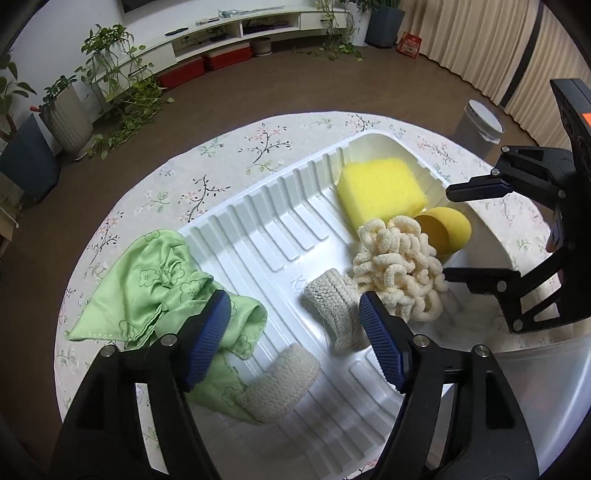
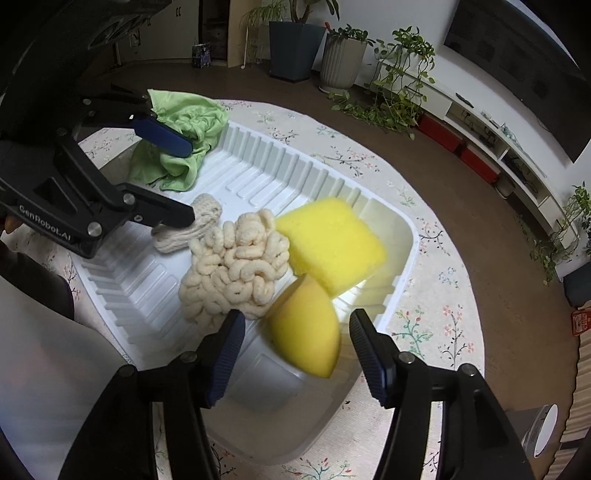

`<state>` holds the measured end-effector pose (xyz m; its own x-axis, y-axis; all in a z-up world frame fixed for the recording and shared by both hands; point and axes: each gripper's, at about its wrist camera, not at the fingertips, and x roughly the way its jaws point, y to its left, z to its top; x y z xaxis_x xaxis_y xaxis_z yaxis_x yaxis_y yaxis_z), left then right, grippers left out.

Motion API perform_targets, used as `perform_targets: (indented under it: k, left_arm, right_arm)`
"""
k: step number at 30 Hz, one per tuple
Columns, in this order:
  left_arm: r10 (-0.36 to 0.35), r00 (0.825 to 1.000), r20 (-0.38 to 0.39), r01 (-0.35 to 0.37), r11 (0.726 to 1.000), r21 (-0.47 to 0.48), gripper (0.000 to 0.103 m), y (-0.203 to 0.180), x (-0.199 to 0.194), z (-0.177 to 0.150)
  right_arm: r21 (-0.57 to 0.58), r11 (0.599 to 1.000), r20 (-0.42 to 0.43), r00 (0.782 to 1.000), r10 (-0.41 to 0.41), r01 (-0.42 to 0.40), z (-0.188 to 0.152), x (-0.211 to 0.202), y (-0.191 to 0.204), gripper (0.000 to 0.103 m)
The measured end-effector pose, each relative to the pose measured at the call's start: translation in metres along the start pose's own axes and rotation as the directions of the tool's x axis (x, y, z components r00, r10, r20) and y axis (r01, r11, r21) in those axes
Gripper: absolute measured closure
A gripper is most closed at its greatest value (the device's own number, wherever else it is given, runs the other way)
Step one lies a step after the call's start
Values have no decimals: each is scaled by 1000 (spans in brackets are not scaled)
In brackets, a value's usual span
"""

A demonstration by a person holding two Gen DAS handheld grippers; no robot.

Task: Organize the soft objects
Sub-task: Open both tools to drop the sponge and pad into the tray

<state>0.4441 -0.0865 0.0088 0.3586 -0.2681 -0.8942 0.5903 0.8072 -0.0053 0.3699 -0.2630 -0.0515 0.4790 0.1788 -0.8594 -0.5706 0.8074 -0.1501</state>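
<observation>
The left hand-held gripper (image 1: 291, 332) stands with its jaws wide apart over the near end of the white tray (image 1: 258, 236). Nothing is pressed between its blue pads. Two cream knitted rolls lie below it: the nearer roll (image 1: 277, 384) rests on the tray's near rim and overlaps the green cloth (image 1: 155, 288), and the farther roll (image 1: 336, 306) lies on the tray floor just beside the right pad. The green cloth is draped over the tray's left rim, partly on the table (image 1: 229, 147) and partly inside the tray.

The right hand-held gripper (image 2: 295, 350) is also open. The yellow egg-shaped sponge (image 2: 303, 332) sits between its pads at the tray's corner, with a visible gap on both sides; the sponge appears slightly blurred.

Beyond the sponge, the cream looped chenille pad (image 2: 232, 269) lies in the middle of the tray, touching the sponge. The yellow square sponge (image 2: 332, 243) lies just beside it at the far end, against the tray wall.

The table carries a floral cloth. Farther away, potted plants (image 1: 70, 110) and a low white shelf unit (image 1: 229, 33) stand on the brown floor.
</observation>
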Motion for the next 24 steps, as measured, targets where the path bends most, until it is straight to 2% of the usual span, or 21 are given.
perform_targets:
  k: [2,3,5,6,7,13,18,24]
  left_arm:
    - [0,1000,11,0,1000,-5,28,0,-3,-1]
    - [0,1000,15,1,1000,-10,25,1,-5,-2]
    - [-4,999,36,5,1000,-23,13,1,-11,-2]
    - [-6,999,44,7,1000,-28,4,2,-13,-2]
    - [-6,998,58,9,999,-36,0,2,-16,-3]
    - [11,992,123,-1,997,-82,0,11,-33,-3]
    - [56,985,166,-37,993,-112,0,18,-46,-4]
    - [80,975,205,-47,986,-162,0,29,-60,-11]
  right_arm:
    - [0,1000,11,1000,0,0,0,-4,0,33]
    - [0,1000,16,1000,-1,1,-2,-7,2,33]
    - [-1,1000,28,1000,2,-2,-2,-11,1,24]
    - [0,1000,33,999,0,0,-1,-13,0,22]
    - [2,1000,40,999,0,0,-1,-16,-1,18]
    - [26,1000,83,996,-14,12,2,-26,-9,1]
    - [58,998,107,994,-29,23,3,-32,-18,0]
    - [99,994,130,989,-62,50,3,-37,-26,0]
